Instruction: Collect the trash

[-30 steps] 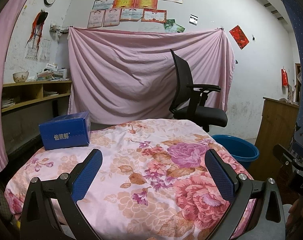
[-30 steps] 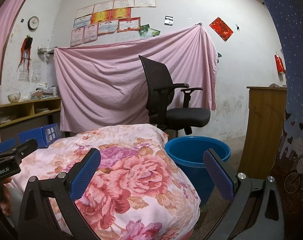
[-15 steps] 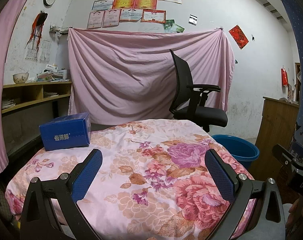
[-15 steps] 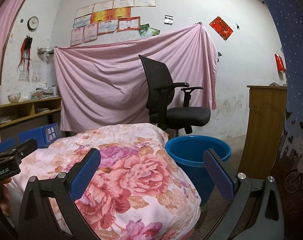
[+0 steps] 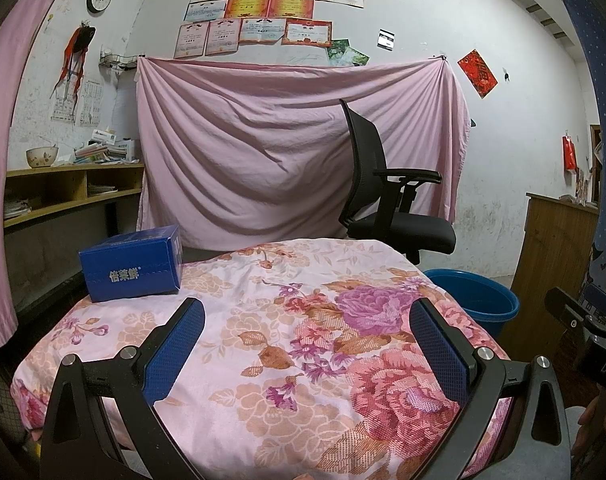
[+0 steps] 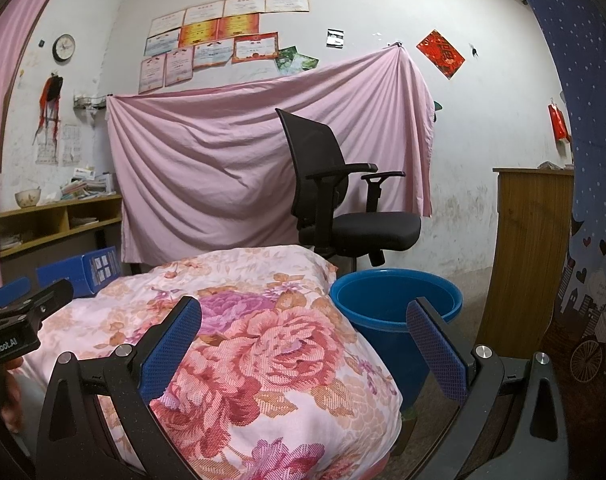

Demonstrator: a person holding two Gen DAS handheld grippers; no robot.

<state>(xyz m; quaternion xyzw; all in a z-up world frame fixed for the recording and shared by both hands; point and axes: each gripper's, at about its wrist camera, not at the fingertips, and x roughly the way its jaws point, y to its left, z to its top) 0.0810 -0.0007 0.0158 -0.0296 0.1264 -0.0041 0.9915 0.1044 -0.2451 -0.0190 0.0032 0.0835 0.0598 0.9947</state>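
As before, left gripper [image 5: 305, 344] gaping | blue box [image 5: 131, 263] unmoved (untouched)

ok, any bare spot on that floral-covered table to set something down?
Most of the pink floral cloth is bare: the whole stretch between the blue cardboard box at its far left corner and the edge beside the blue plastic bucket. Only that box corner is occupied.

Even, moderately bright indoor light fills both views, with soft shadows and no glare. Focus stays sharp beyond the tongs, but fisheye distortion bends the whitewashed plaster wall [image 5: 423, 20] and darkens every corner.
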